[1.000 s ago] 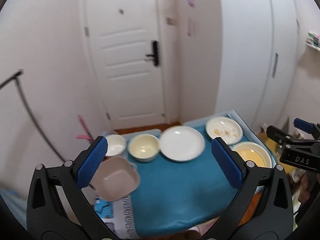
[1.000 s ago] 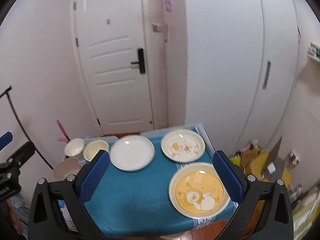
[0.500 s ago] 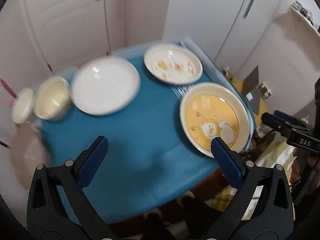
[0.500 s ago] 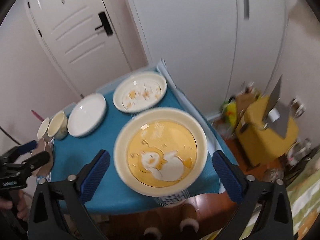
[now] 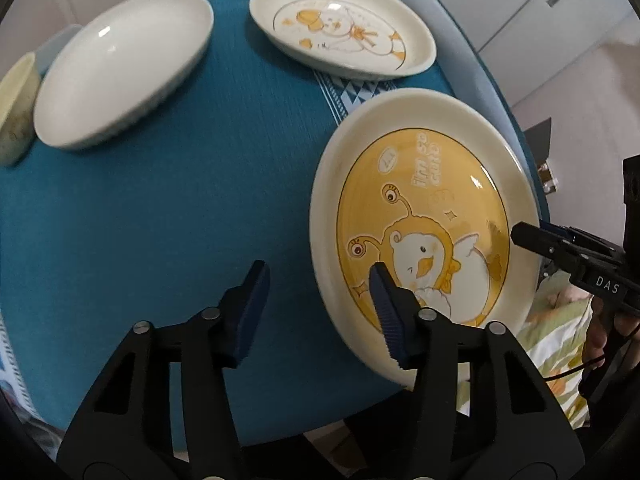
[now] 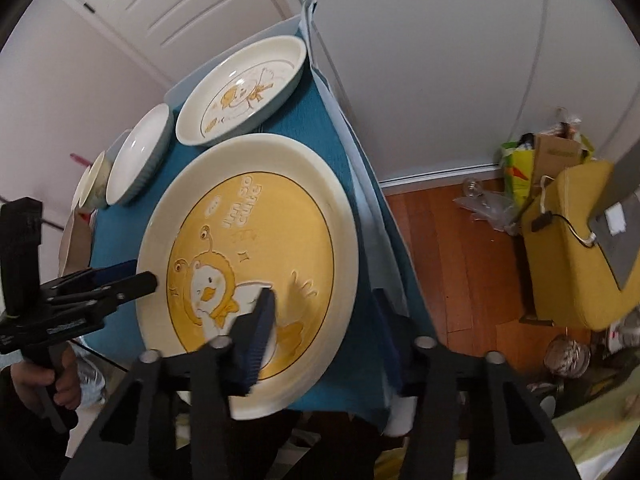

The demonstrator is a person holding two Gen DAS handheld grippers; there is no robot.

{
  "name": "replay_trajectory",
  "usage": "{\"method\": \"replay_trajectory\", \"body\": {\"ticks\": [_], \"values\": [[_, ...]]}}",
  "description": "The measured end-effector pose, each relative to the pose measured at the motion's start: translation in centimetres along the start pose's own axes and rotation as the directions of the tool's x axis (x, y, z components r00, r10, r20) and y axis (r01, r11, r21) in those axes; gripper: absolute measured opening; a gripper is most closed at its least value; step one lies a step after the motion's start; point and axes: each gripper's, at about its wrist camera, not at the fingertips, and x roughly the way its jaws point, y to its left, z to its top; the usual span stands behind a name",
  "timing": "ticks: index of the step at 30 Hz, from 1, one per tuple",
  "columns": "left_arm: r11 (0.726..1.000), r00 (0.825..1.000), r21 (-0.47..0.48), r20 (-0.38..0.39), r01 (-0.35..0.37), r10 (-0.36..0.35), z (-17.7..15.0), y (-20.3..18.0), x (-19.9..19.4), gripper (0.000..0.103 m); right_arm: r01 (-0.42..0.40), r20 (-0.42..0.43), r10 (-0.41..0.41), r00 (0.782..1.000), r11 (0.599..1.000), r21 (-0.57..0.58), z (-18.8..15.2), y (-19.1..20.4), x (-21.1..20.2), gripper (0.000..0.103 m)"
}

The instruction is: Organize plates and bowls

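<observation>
A large cream plate with a yellow duck picture [image 5: 420,216] [image 6: 248,248] lies at the near right corner of the blue-clothed table [image 5: 160,220]. My left gripper [image 5: 318,308] straddles its left rim, one pad over the picture and one over the cloth. Its jaws are closing and neither pad presses on the plate. My right gripper [image 6: 324,336] straddles the right rim the same way, its jaws closing and its outer pad blurred beyond the table edge. Each gripper also shows in the other's view, the right gripper [image 5: 532,236] and the left gripper [image 6: 136,276].
Behind lie a smaller cream duck plate [image 5: 340,28] [image 6: 244,92], a plain white plate [image 5: 120,64] [image 6: 140,160] and a cream bowl [image 5: 16,108] at the far left. A yellow box [image 6: 568,248] and bags stand on the wooden floor to the right.
Both grippers have dropped and tilted down from facing the door to the yellow duck plate. Their jaws have narrowed from wide to about a third around its opposite rims.
</observation>
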Motion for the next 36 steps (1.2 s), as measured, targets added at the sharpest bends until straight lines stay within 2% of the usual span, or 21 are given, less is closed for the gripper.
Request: {"method": "replay_trajectory", "body": {"ticks": [2, 5, 8, 10, 25, 36], "values": [[1.000, 1.000, -0.010, -0.003, -0.003, 0.003, 0.0, -0.2, 0.4, 0.037, -0.010, -0.003, 0.010, 1.000, 1.000, -0.027, 0.6, -0.2, 0.3, 0.031], [1.000, 1.000, -0.009, -0.004, -0.007, 0.007, 0.2, -0.7, 0.6, 0.028, -0.027, 0.001, 0.027, 1.000, 0.997, -0.065, 1.2, -0.1, 0.5, 0.024], [1.000, 1.000, -0.005, 0.008, -0.013, 0.013, 0.2, -1.1, 0.4, 0.022, -0.011, -0.006, 0.011, 1.000, 0.995, -0.100, 1.8, -0.2, 0.9, 0.016], [0.999, 0.999, 0.003, 0.021, -0.044, 0.044, 0.5, -1.4, 0.2, 0.020, -0.012, -0.012, 0.010, 1.000, 0.994, -0.110, 2.0, -0.4, 1.1, 0.014], [0.989, 0.989, 0.045, 0.055, -0.138, 0.136, -0.2, -2.9, -0.4, 0.020, 0.026, -0.030, -0.032, 0.999, 0.981, -0.191, 2.2, 0.4, 1.6, 0.014], [0.988, 0.983, 0.022, 0.106, -0.154, 0.151, -1.4, -2.0, -4.1, 0.020, 0.039, -0.003, -0.040, 0.999, 0.975, -0.221, 2.7, 1.3, 0.7, 0.014]]}}
